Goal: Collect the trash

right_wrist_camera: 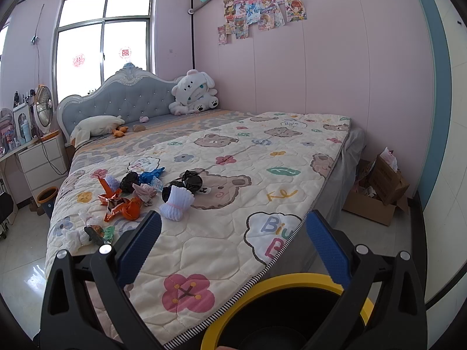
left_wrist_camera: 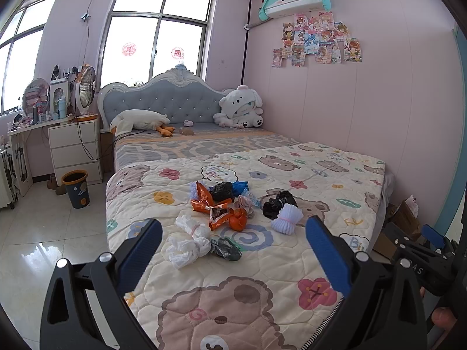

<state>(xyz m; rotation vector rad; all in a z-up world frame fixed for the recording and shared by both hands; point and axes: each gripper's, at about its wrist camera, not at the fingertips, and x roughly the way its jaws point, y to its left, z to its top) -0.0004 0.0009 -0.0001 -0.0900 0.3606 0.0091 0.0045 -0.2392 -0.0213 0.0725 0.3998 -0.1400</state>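
Left wrist view: the left gripper stands with its blue-padded jaws spread wide and nothing between them, raised above the near end of a bed covered by a bear-print quilt. The trash lies in a loose cluster on the quilt ahead of the jaws: two crumpled white plastic bags nearest, a dark green wrapper touching them, torn orange foil wrappers beyond, a black plastic bag and a blue one at the far edge, another black bag to the right, and a white foam net sleeve just beside it. A dark wastebasket with an orange rim stands on the tiled floor left of the bed, near a white drawer unit. The right gripper shows at the right edge, its jaw state not clear from here. Right wrist view: the right gripper is likewise fully spread and empty, over the quilt's near corner. A black bin with a yellow rim sits directly below it, beside the bed edge. The same trash cluster lies to the left on the quilt, the foam net sleeve closest. An open cardboard box stands on the floor by the pink wall.
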